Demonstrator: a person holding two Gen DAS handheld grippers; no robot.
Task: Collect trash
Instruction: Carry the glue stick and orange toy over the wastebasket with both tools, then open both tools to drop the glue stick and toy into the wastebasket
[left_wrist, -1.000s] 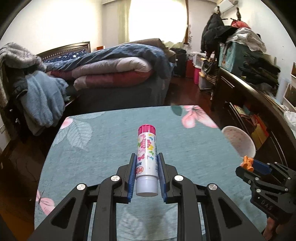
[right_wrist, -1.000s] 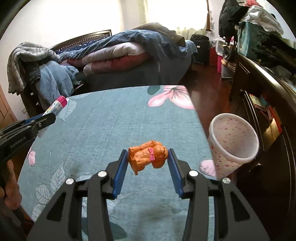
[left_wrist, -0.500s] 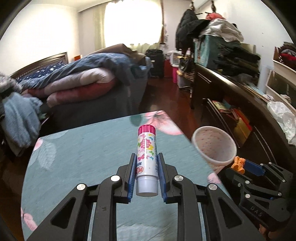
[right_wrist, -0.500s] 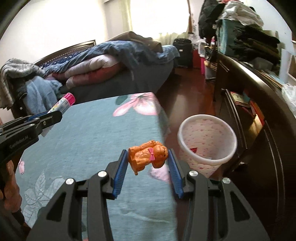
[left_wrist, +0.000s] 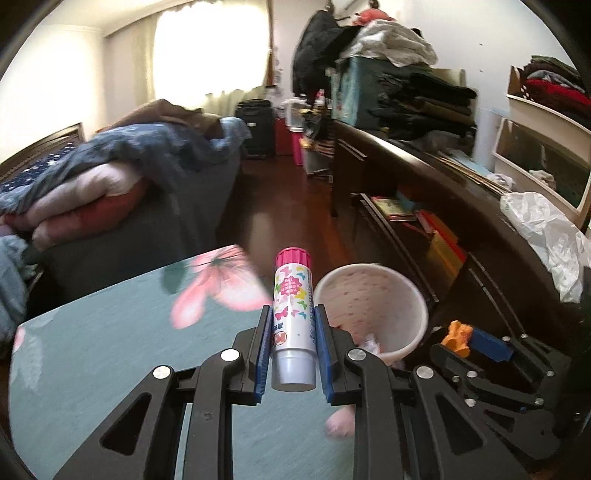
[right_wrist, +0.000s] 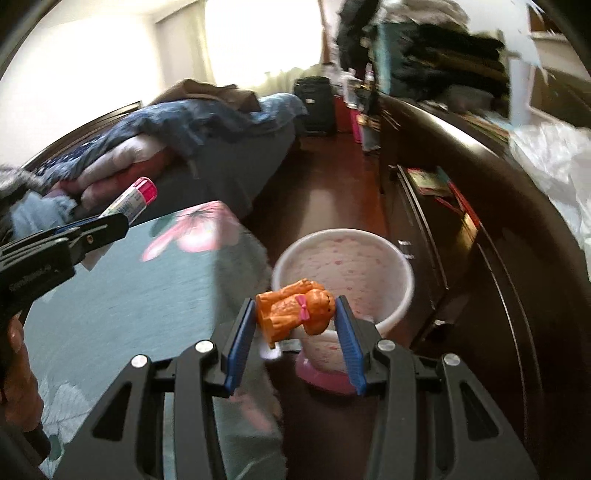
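My left gripper (left_wrist: 291, 317) is shut on a white glue stick (left_wrist: 293, 310) with a pink cap and butterfly print, held over the table's right edge. It also shows at the left of the right wrist view (right_wrist: 129, 201). My right gripper (right_wrist: 295, 314) is shut on a small orange toy dog (right_wrist: 295, 310) with a pink bow, held just in front of and above a white pink-dotted waste bin (right_wrist: 369, 266). The bin (left_wrist: 384, 291) stands on the floor right of the table, with some crumpled trash inside. The right gripper with the dog (left_wrist: 458, 334) shows at the lower right of the left wrist view.
The table has a teal flowered cloth (left_wrist: 110, 332). A dark wooden cabinet (left_wrist: 461, 206) with books runs along the right, close to the bin. A bed with piled quilts (left_wrist: 110, 177) stands behind the table. A white plastic bag (left_wrist: 546, 236) lies on the cabinet.
Both grippers have swung right, off the table top toward the bin. The bin is now larger and closer in both views. Both keep hold of their objects.
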